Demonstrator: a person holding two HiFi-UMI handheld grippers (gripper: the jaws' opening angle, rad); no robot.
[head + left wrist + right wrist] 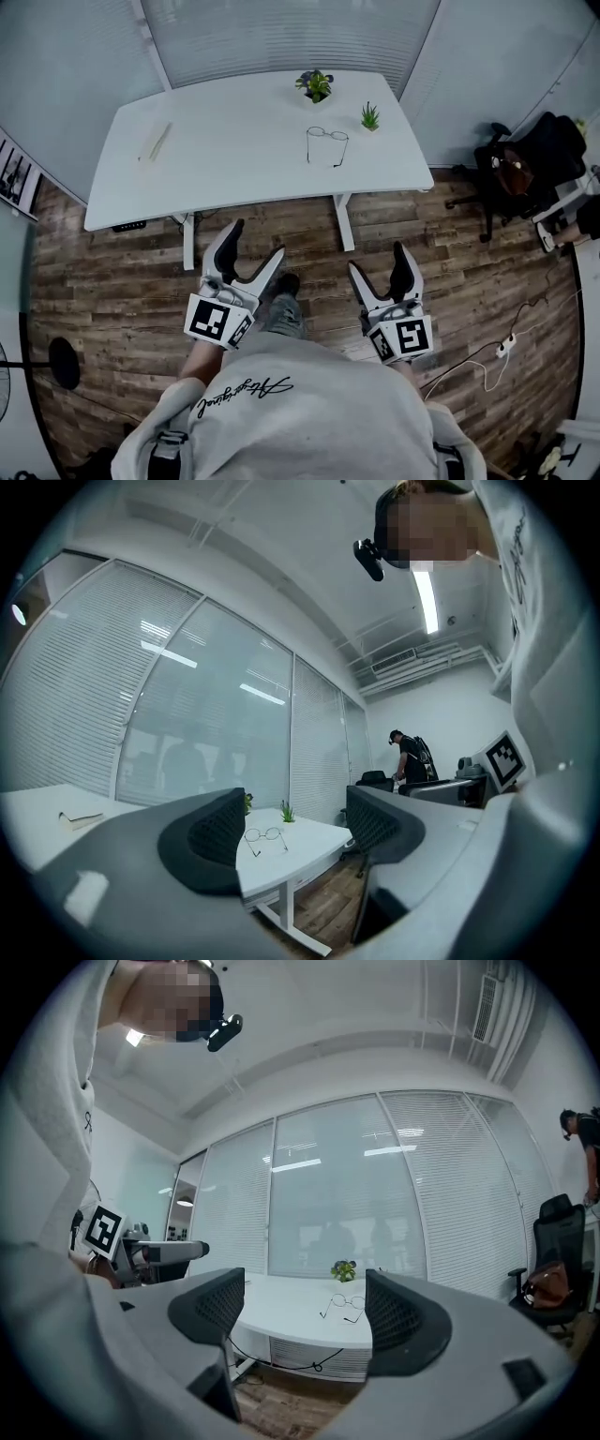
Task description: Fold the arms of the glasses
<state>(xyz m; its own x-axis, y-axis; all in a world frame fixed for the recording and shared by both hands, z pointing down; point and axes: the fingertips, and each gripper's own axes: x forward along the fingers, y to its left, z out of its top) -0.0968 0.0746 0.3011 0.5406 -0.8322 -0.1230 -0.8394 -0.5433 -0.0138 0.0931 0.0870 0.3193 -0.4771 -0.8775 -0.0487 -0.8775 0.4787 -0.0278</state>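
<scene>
A pair of thin wire-rimmed glasses (326,142) lies on the white table (234,159) toward its right side, arms unfolded and pointing at the near edge. The glasses (265,837) also show small between the jaws in the left gripper view, and the glasses (343,1305) likewise in the right gripper view. My left gripper (255,249) hangs over the wooden floor, well short of the table, jaws wide apart and empty. My right gripper (380,262) is beside it, also open with nothing between its fingers.
Two small potted plants (315,85) (370,117) stand behind the glasses. A pale flat object (156,142) lies at the table's left. A black office chair (525,169) stands at the right, cables and a power strip (506,345) on the floor. Another person (410,758) stands far off.
</scene>
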